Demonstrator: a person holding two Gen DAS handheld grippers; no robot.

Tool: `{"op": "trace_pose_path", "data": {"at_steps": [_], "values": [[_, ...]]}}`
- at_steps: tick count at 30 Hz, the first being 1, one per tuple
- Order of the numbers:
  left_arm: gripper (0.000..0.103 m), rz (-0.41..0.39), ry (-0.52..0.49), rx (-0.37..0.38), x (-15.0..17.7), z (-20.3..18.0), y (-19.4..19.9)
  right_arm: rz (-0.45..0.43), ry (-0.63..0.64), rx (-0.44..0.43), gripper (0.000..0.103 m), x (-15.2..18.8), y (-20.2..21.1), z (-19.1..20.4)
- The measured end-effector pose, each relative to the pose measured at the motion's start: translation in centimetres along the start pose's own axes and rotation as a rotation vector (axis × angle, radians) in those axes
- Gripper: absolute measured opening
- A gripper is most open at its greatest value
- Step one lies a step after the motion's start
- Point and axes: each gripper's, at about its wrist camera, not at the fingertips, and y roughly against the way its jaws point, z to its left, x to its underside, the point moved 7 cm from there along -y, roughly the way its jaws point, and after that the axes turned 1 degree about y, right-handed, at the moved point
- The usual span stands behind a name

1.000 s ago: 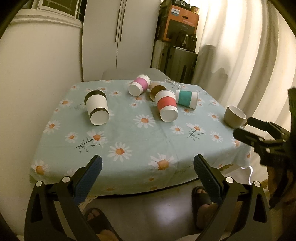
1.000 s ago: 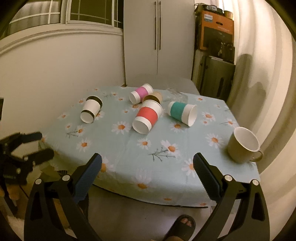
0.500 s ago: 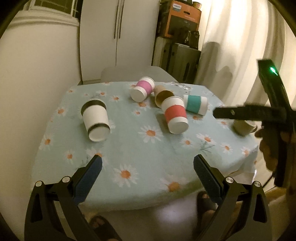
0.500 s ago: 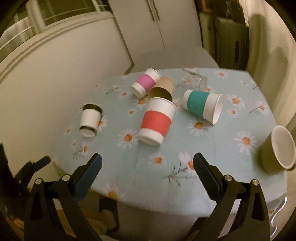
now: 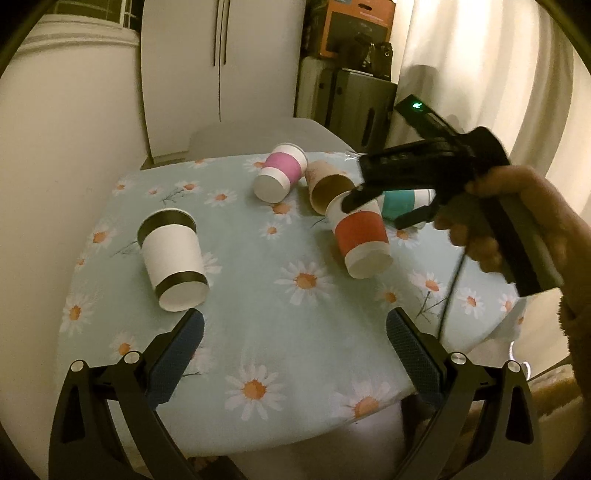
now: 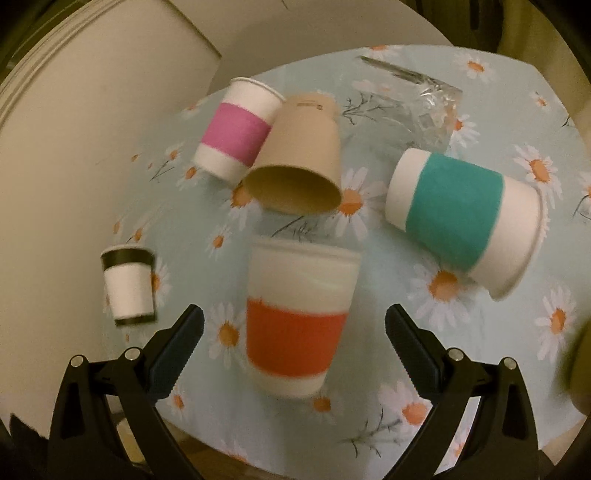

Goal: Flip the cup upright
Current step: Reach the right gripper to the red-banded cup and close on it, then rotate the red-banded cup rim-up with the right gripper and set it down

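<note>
Several paper cups lie on their sides on a daisy-print tablecloth point(image 5: 258, 295). A red-sleeved cup point(image 6: 295, 325) point(image 5: 360, 236) lies just ahead of my right gripper point(image 6: 294, 332), which is open above it, fingers on either side, not touching. That gripper shows in the left wrist view point(image 5: 384, 206) over the red cup. Around it lie a teal cup point(image 6: 458, 218), a brown cup point(image 6: 303, 166), a pink cup point(image 6: 236, 136) and a black-banded white cup point(image 6: 129, 284) point(image 5: 173, 258). My left gripper point(image 5: 294, 345) is open and empty over the table's near edge.
A clear glass object point(image 6: 421, 99) lies behind the brown cup at the far side. A white wall point(image 5: 66, 155) borders the table on the left. A cupboard point(image 5: 221, 70) and boxes point(image 5: 358, 26) stand behind the table; a curtain point(image 5: 498, 74) hangs on the right.
My right gripper has swung in over the table and dropped close above the red cup. My left gripper has moved forward toward the table edge. The cups have not moved.
</note>
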Motion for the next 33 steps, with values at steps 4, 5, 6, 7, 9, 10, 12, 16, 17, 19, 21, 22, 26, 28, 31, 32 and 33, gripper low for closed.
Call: {"op": "trace_pose_path", "data": {"at_steps": [4, 5, 6, 7, 9, 10, 12, 16, 17, 19, 21, 22, 26, 28, 31, 32, 33], "values": [[0.096, -0.003, 0.013, 0.02, -0.1, -0.1, 0.2, 0.031, 0.001, 0.069, 0.076, -0.9, -1.4, -0.4], [0.096, -0.01, 0.015, 0.021, -0.1, -0.1, 0.4, 0.038, 0.003, 0.071, 0.073, -0.9, -1.6, -0.4], [0.096, -0.014, 0.018, 0.023, -0.1, -0.1, 0.5, 0.048, 0.002, 0.077, 0.071, -1.0, -2.0, -0.4], [0.096, -0.014, 0.021, 0.024, -0.1, -0.1, 0.5, 0.049, -0.001, 0.079, 0.071, -1.2, -2.2, -0.4], [0.096, -0.011, 0.019, 0.024, 0.1, -0.1, 0.5, 0.051, 0.004, 0.083, 0.071, -1.3, -2.3, -0.3], [0.096, -0.008, 0.016, 0.022, 0.2, -0.2, 0.5, 0.051, 0.005, 0.085, 0.07, -1.4, -2.3, -0.2], [0.096, -0.003, 0.013, 0.022, 0.3, -0.4, 0.4, 0.055, 0.011, 0.093, 0.069, -1.3, -2.3, 0.0], [0.096, -0.001, 0.01, 0.02, 0.4, -0.6, 0.5, 0.066, 0.024, 0.091, 0.069, -0.8, -1.8, 0.6], [0.096, 0.001, 0.011, 0.021, 0.5, -0.6, 0.5, 0.068, 0.03, 0.089, 0.069, -0.6, -1.6, 0.8], [0.096, 0.004, 0.013, 0.02, 0.6, -0.6, 0.4, 0.071, 0.043, 0.075, 0.068, -0.2, -1.3, 1.3], [0.096, 0.005, 0.018, 0.019, 0.7, -0.5, 0.4, 0.077, 0.063, 0.065, 0.068, 0.6, -0.7, 1.8], [0.096, 0.005, 0.02, 0.019, 0.8, -0.4, 0.4, 0.078, 0.071, 0.063, 0.068, 0.9, -0.5, 2.0], [0.096, 0.006, 0.031, 0.013, 1.1, -0.2, 0.5, 0.104, 0.093, 0.029, 0.068, 2.8, 0.1, 3.2], [0.096, 0.008, 0.038, 0.009, 1.4, 0.1, 0.6, 0.119, 0.117, 0.016, 0.068, 4.2, 0.2, 4.0], [0.096, 0.014, 0.045, 0.008, 1.7, 0.4, 0.7, 0.151, 0.135, -0.009, 0.068, 6.4, -0.2, 5.0], [0.096, 0.016, 0.048, 0.007, 1.8, 0.5, 0.8, 0.166, 0.139, -0.018, 0.068, 7.4, -0.5, 5.3], [0.096, 0.018, 0.051, 0.006, 2.0, 0.5, 0.8, 0.173, 0.141, -0.023, 0.068, 7.9, -0.7, 5.4]]}}
